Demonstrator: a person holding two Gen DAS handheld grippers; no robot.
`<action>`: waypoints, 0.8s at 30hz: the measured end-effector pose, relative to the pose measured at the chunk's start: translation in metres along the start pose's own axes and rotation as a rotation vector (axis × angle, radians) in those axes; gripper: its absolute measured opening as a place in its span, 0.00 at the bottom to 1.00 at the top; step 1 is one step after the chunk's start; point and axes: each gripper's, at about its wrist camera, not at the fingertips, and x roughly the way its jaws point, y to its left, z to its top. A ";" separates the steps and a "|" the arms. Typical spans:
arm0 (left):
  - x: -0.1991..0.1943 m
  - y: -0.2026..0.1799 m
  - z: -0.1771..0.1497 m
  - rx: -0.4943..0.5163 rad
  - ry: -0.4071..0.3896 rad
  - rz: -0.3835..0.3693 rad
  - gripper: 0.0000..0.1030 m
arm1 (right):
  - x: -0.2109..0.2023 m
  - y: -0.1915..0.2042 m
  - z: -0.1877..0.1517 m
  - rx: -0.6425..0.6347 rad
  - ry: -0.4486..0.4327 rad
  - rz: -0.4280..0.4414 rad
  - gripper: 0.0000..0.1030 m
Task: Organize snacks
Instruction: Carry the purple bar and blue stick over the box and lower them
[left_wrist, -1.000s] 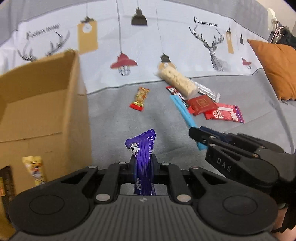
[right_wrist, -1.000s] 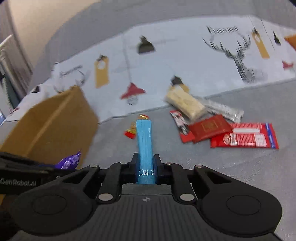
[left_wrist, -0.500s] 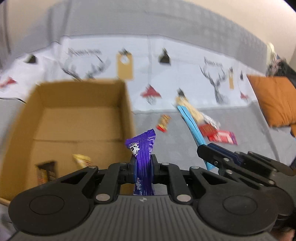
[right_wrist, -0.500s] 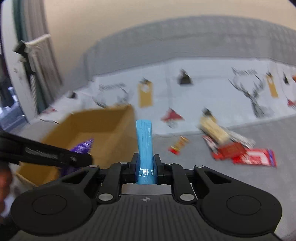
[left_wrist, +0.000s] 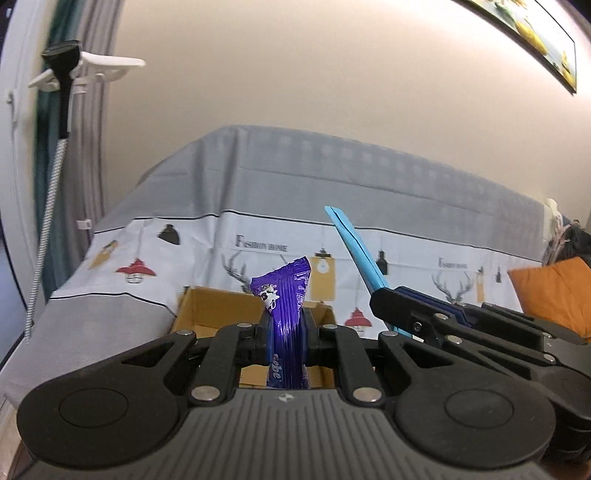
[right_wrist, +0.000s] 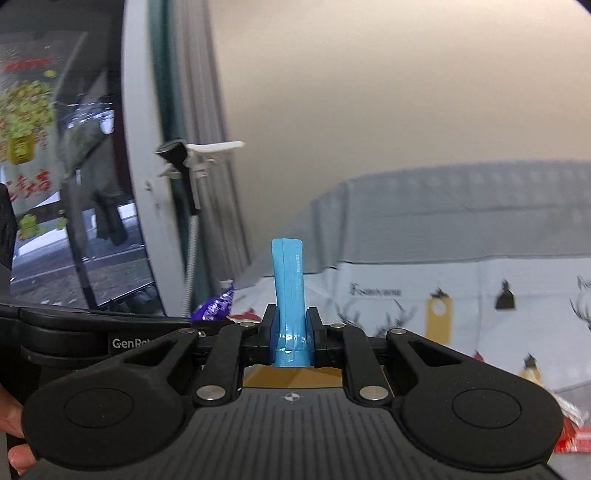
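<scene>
Left wrist view: left gripper jaws pinch purple snack, right gripper jaws pinch blue bar, both above cardboard box, neither dropped in yet, red packets beside box remain.

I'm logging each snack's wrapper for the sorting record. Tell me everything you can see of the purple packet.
The purple packet is a glossy foil-like wrapper with a small black-and-white cow print and partly hidden white lettering. It stands upright, clamped near its lower part between the fingers of the left hand-held gripper, its crimped top end free and slightly crumpled. The cardboard box shows behind it. In the right wrist view only its tip shows.
</scene>
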 end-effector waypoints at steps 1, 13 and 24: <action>0.000 0.002 -0.003 0.006 0.001 0.013 0.13 | 0.004 0.004 0.001 -0.010 0.002 0.007 0.15; 0.084 0.023 -0.051 0.053 0.165 0.071 0.14 | 0.074 -0.018 -0.058 0.041 0.201 -0.009 0.16; 0.146 0.037 -0.090 0.059 0.299 0.084 0.14 | 0.117 -0.041 -0.119 0.091 0.364 -0.025 0.16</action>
